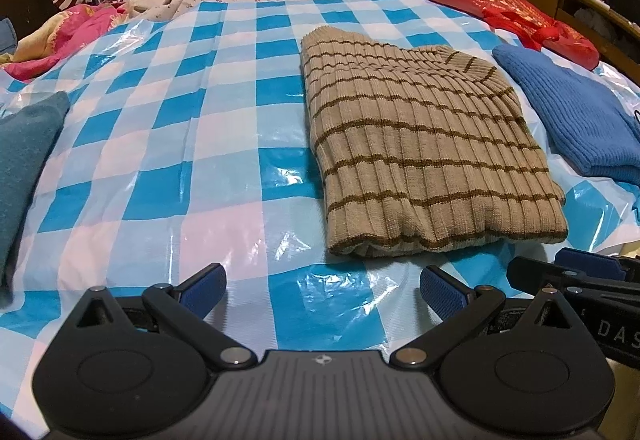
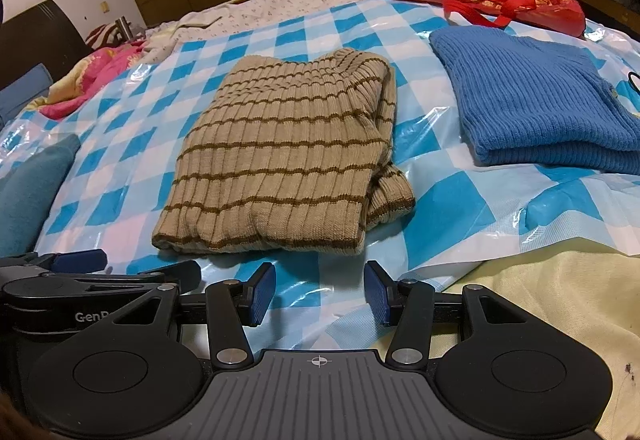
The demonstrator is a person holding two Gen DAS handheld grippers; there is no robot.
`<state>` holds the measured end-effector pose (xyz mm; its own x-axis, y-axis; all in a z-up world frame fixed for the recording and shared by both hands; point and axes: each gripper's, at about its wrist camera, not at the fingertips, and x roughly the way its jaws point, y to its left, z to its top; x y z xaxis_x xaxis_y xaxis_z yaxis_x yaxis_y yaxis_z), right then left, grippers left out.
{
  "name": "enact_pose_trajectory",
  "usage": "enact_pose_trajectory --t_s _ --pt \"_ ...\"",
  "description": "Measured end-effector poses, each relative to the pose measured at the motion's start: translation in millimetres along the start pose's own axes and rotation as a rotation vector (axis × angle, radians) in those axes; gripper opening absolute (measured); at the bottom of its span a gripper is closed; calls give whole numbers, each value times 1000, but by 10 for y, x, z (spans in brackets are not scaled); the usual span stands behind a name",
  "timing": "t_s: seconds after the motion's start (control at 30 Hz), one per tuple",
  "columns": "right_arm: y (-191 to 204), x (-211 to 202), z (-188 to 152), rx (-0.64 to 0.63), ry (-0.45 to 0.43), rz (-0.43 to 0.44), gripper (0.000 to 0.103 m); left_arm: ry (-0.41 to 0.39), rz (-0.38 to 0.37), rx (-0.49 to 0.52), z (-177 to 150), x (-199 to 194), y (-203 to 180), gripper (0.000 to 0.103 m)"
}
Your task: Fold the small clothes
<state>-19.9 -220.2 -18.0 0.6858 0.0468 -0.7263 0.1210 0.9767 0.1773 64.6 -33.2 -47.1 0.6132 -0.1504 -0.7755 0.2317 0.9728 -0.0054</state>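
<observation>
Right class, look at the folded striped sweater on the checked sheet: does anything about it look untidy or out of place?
Yes. On the striped sweater, a ribbed cuff or hem bulges out from under its right side in the right wrist view, so that edge is not square. The blue sweater beside it looks neatly folded. Both grippers are open and hold nothing.

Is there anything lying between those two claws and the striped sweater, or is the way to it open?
Nothing visible blocks it. Only bare checkered plastic sheet lies between the open right claw and the folded striped sweater. The open left claw also faces it across bare sheet.
</observation>
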Motion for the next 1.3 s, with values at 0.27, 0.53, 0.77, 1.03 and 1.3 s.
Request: enact_pose_trajectory --t_s 0.27,0.53,0.77,1.03,1.3 --pt "18 11 -8 -13 3 -13 48 0 8 3 -18 -7 6 103" --pt "38 19 -11 -27 5 -25 48 2 20 11 -24 -1 -7 103" --pt "41 17 -12 -29 5 -27 48 0 22 11 -26 -5 -3 103" --pt "44 17 -13 -30 5 -28 49 -2 31 13 -36 -20 -4 103" --pt "45 11 -10 -35 5 -31 49 -4 36 15 -40 -29 -13 103"
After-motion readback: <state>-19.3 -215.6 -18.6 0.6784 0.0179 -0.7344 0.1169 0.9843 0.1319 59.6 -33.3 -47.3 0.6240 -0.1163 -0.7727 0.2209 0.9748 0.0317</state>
